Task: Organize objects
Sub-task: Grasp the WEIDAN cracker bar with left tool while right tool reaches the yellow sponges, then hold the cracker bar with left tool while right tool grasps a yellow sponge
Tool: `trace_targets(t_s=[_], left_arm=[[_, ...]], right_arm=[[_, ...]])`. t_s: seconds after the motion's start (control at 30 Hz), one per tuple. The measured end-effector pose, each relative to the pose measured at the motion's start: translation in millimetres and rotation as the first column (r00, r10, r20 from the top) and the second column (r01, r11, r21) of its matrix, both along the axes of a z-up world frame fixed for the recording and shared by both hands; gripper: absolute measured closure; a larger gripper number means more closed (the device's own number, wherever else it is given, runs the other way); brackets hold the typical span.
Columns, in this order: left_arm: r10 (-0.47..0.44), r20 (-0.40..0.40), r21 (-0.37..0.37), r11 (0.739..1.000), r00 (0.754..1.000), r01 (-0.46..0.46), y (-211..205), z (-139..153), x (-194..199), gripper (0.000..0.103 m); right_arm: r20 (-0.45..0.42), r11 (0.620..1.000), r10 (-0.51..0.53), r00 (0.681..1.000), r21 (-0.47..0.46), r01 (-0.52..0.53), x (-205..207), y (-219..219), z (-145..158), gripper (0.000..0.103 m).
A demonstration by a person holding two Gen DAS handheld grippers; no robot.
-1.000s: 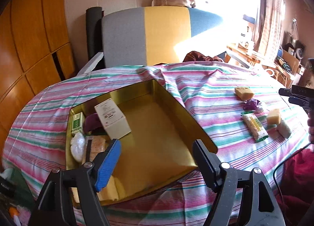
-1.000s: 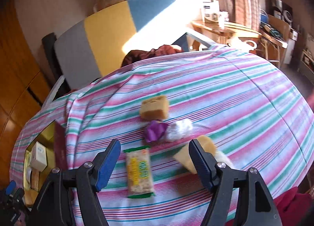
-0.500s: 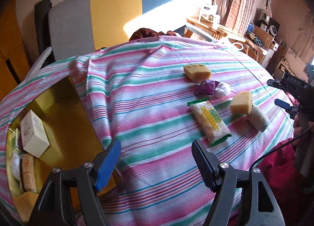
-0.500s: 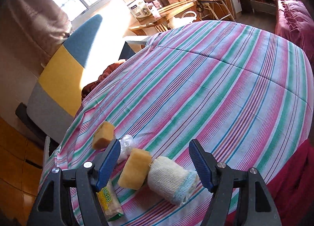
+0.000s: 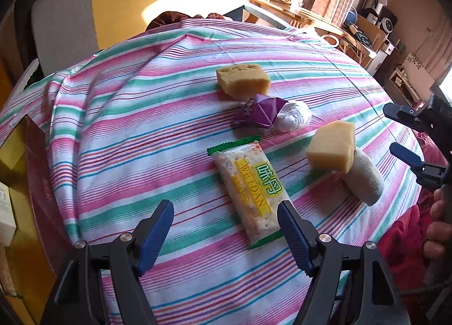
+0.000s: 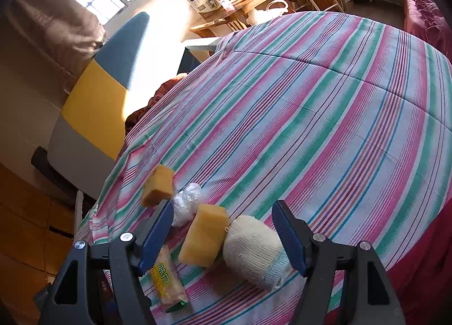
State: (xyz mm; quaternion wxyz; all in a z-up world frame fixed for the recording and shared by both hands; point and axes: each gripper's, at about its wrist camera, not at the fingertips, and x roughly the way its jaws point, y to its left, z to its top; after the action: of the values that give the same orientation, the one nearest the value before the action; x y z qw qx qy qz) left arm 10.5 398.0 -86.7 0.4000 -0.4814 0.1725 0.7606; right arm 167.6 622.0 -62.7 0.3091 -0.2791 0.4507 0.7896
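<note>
Two grippers, both spread, nothing pinched. Left gripper [image 5: 226, 229] hovers low over the snack packet [image 5: 250, 191], clear-and-yellow with green ends, flat on the striped cloth [image 5: 127, 138]; bare cloth to its left up to the box [image 5: 36, 172] at the cloth's left edge. Right gripper [image 6: 223, 234] brackets the yellow sponge [image 6: 204, 236] and the knit roll [image 6: 254, 248], which touch. Further out: second sponge [image 5: 243, 79], purple wrapper [image 5: 261, 111], clear plastic ball [image 5: 293, 119], bunched close. Box contents cut off by frame.
</note>
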Motion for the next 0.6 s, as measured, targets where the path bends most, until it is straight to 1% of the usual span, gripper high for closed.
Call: trace_targets(t_s=[0.07,0.17,0.3,0.33,0.37,0.4,0.43,0.47,0.6], left_arm=[[0.001,0.000,-0.008,1.000,1.000,-0.001,11,-4,-1,0.021],[0.002,-0.002,-0.028,1.000,1.000,-0.002,26,-12,-3,0.021],[-0.006,-0.039,-0.050,0.999,0.999,0.004,42,-23,-8,0.023],[-0.013,-0.031,-0.048,0.999,0.999,0.011,43,-27,-10,0.032],[-0.016,-0.002,-0.028,0.999,1.000,0.016,40,-29,-12,0.042],[-0.015,0.031,0.002,1.000,0.999,0.015,36,-30,-14,0.046],[-0.018,0.038,0.023,1.000,0.999,0.018,31,-30,-13,0.052],[-0.026,0.026,0.032,0.999,0.999,0.025,27,-29,-12,0.055],[-0.046,0.028,0.079,0.996,0.999,0.044,5,-31,-11,0.058]], right_arm=[[-0.005,1.000,0.000,1.000,-0.009,0.000,0,0,-1,0.030],[-0.011,1.000,0.002,1.000,-0.019,-0.002,1,1,-2,0.030],[-0.012,1.000,0.005,1.000,-0.024,-0.006,1,2,-3,0.030],[-0.010,1.000,0.006,1.000,-0.028,-0.006,1,2,-3,0.030],[-0.009,0.999,0.006,1.000,-0.032,-0.006,1,2,-4,0.030],[-0.008,0.999,0.005,1.000,-0.036,-0.005,1,3,-5,0.030],[-0.006,0.999,0.001,1.000,-0.040,-0.002,1,4,-6,0.030],[-0.004,0.999,-0.004,1.000,-0.042,0.004,2,6,-7,0.030],[0.011,0.998,-0.012,1.000,-0.056,0.012,2,8,-11,0.030]])
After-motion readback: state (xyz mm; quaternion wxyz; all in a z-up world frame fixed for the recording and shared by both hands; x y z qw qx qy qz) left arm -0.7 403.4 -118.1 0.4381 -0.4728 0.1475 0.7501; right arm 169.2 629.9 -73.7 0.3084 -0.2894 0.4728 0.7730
